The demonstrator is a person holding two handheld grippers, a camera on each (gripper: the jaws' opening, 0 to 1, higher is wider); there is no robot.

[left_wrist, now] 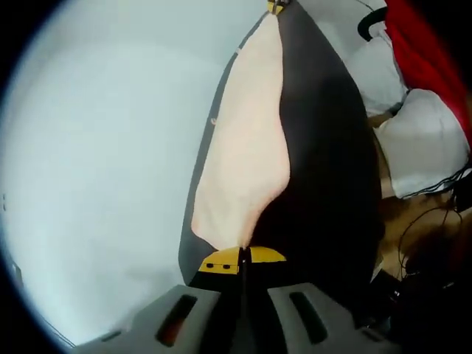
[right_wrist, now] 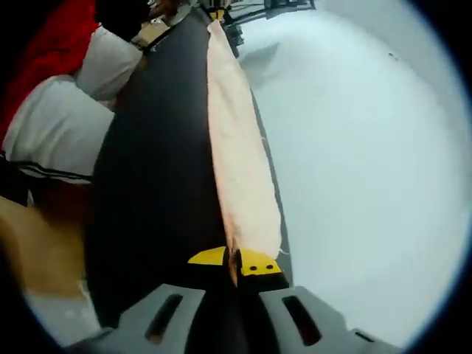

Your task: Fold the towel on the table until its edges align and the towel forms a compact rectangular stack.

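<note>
A pale wall [left_wrist: 103,169] backs a dark table [left_wrist: 324,169], over which the peach towel [left_wrist: 247,147] hangs stretched between both grippers. In the left gripper view, the left gripper [left_wrist: 243,259] has its yellow-tipped jaws pressed together on the towel's near corner, with white bundles [left_wrist: 428,140] beyond the table. The right gripper view shows the right gripper [right_wrist: 237,262] likewise pinching the towel's opposite end, and red cloth [right_wrist: 51,44] beside the table.

Your views are bright; the white wall [left_wrist: 103,184] glares, edges bend and blur, and the floor smears.
</note>
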